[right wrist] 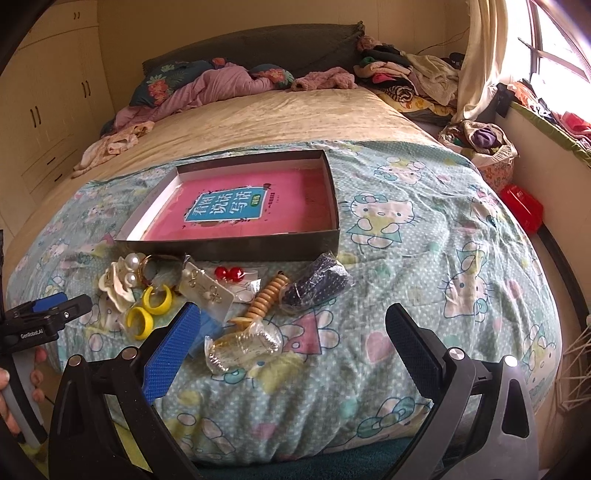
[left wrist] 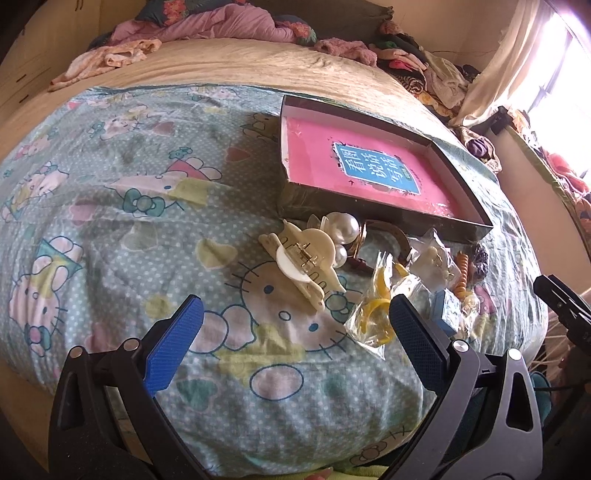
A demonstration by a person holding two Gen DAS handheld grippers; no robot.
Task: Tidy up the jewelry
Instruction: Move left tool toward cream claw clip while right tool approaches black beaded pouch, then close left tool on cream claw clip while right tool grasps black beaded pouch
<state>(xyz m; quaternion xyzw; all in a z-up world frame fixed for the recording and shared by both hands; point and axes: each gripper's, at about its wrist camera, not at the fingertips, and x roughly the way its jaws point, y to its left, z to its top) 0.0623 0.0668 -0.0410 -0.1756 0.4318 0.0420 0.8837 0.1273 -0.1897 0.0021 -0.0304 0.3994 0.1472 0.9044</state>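
- Both my grippers, left (left wrist: 295, 332) and right (right wrist: 291, 332), hover with jaws wide, empty, ready to pick.
- Jewelry (right wrist: 192, 291) lies heaped just near the box (right wrist: 229, 247), handy for sorting in.

Left hand-held gripper (left wrist: 295, 339) open over jewelry pile on bed

Landmark = shallow dark box (left wrist: 388, 218) w/ pink book (left wrist: 369, 173) lying flat inside, on cartoon-cat sheet (left wrist: 110, 221). Just in front of box's near wall: cream claw hair clip (left wrist: 303, 258), pearl piece (left wrist: 345, 227) touching it on the box side, gold-tone ring-shaped item (left wrist: 364, 236) beside the pearls. Nearer the camera than the box: clear bag w/ yellow hoops (left wrist: 376, 310), small clear packet of pale earrings (left wrist: 432, 266), orange spiral piece (left wrist: 461, 273), dark beaded item (left wrist: 480, 258) close to box's near right corner. Blue-padded fingers (left wrist: 173, 347) spread wide, nothing between them; right finger overlaps the hoop bag's edge. Right hand-held gripper (left wrist: 565, 299) at frame edge, right of pile. Beyond box: pile of clothes (left wrist: 221, 26).
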